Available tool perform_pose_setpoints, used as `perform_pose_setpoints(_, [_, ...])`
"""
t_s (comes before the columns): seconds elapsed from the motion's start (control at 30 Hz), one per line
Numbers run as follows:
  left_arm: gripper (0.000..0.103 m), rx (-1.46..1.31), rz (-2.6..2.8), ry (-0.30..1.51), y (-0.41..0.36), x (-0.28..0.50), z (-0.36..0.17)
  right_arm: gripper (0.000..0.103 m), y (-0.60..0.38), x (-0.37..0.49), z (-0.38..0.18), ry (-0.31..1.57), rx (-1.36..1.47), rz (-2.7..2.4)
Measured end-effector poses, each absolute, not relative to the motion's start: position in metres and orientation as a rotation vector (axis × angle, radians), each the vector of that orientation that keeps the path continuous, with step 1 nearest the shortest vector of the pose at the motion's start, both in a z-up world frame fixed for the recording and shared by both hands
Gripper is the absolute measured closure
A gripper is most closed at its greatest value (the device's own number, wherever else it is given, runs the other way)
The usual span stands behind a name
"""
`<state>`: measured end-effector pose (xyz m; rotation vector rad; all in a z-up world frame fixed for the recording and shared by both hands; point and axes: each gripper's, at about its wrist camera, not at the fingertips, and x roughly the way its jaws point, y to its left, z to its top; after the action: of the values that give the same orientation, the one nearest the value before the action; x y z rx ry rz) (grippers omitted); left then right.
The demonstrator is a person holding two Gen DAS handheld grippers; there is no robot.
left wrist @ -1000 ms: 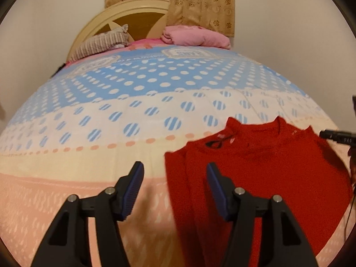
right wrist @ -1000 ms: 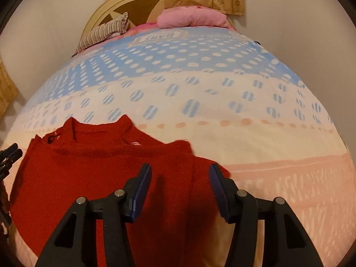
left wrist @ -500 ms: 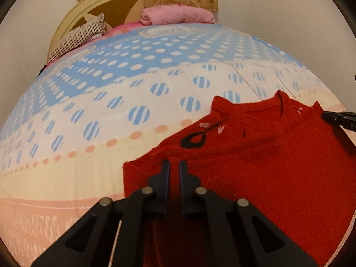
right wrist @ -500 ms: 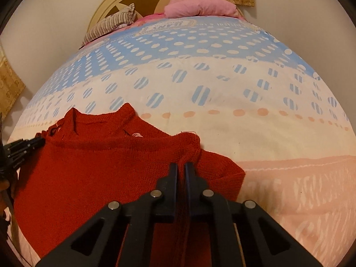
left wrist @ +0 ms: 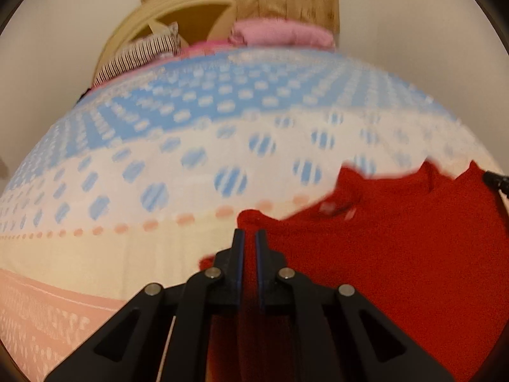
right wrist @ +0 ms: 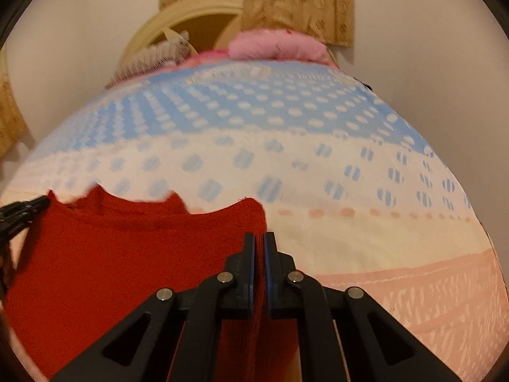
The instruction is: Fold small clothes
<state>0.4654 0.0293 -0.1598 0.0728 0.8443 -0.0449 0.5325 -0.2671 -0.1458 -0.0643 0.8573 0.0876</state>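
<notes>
Pointing steeply down at the bed (left wrist: pixel 133 254), we see both grippers, left gripper (left wrist: pixel 247 238) and right gripper (right wrist: pixel 259 240), jaws pinching opposite edges of the red sweater (right wrist: pixel 127 254), apparently lifted slightly; the view is blurred.

A bed (left wrist: pixel 95 254) is filling most of both views, its cover (right wrist: pixel 318 146) running in bands: blue with pale dots at the far end, cream with striped blue dots in the middle, a line of peach dots, then peach at the near edge. A striped pillow (left wrist: pixel 140 54) and a pink folded blanket (right wrist: pixel 276 44) are lying at the head, against a rounded cream headboard (right wrist: pixel 191 9). A beige patterned curtain (right wrist: pixel 299 3) is hanging behind, on a plain pale wall (left wrist: pixel 413 31).
</notes>
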Motion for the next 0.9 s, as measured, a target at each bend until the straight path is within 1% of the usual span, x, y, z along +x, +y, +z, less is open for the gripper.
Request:
perform_pose_setpoints(0.03, [0.093,0.080,-0.043,0.841,0.028,0.465,-0.159,0.098,-0.271,0.537,-0.156,0.903,-0.044,0.091])
perform_pose_setpoints(0.07, [0.087,0.089,-0.035,0.833,0.028,0.464,-0.155,0.098,-0.274,0.541,-0.165,0.945,-0.014,0.104])
perform_pose_setpoints(0.1, [0.086,0.100,-0.030,0.816,0.027,0.461,-0.148,0.097,-0.278,0.538,-0.163,0.922,0.000,0.102])
perform_pose_setpoints(0.13, [0.080,0.109,-0.023,0.806,0.028,0.458,-0.144,0.085,-0.280,0.535,-0.158,0.904,-0.007,0.078])
perform_pose_setpoints(0.17, [0.075,0.117,-0.010,0.793,0.029,0.453,-0.139,0.063,-0.283,0.531,-0.151,0.896,-0.016,0.049])
perform_pose_setpoints(0.2, [0.072,0.118,-0.001,0.771,0.032,0.444,-0.131,0.053,-0.285,0.527,-0.146,0.890,-0.015,0.039])
perform_pose_setpoints(0.23, [0.062,0.114,-0.006,0.758,0.034,0.437,-0.125,0.050,-0.288,0.521,-0.138,0.872,-0.006,0.033])
perform_pose_setpoints(0.27, [0.056,0.110,-0.012,0.743,0.037,0.427,-0.120,0.050,-0.291,0.510,-0.127,0.846,0.009,0.043])
perform_pose_setpoints(0.33, [0.038,0.109,-0.013,0.695,0.041,0.401,-0.111,0.050,-0.290,0.489,-0.110,0.811,0.037,0.094])
perform_pose_setpoints(0.4, [0.032,0.105,-0.035,0.664,0.042,0.374,-0.108,0.050,-0.283,0.460,-0.096,0.770,0.062,0.187])
perform_pose_setpoints(0.5, [0.031,0.100,-0.067,0.674,0.039,0.342,-0.116,0.050,-0.255,0.424,-0.095,0.759,0.060,0.340])
perform_pose_setpoints(0.63, [0.030,0.129,-0.047,0.743,0.036,0.324,-0.140,0.050,-0.240,0.394,-0.125,0.824,0.032,0.362])
perform_pose_setpoints(0.67, [0.025,0.137,-0.037,0.772,0.037,0.323,-0.148,0.050,-0.244,0.389,-0.137,0.853,0.036,0.335])
perform_pose_setpoints(0.7, [0.022,0.122,-0.034,0.776,0.040,0.322,-0.149,0.050,-0.246,0.388,-0.146,0.870,0.039,0.317])
perform_pose_setpoints(0.77, [0.016,0.087,-0.021,0.771,0.046,0.321,-0.146,0.050,-0.253,0.375,-0.159,0.850,0.062,0.321])
perform_pose_setpoints(0.9, [0.011,0.045,-0.015,0.798,0.054,0.325,-0.153,0.050,-0.246,0.364,-0.160,0.851,0.017,0.296])
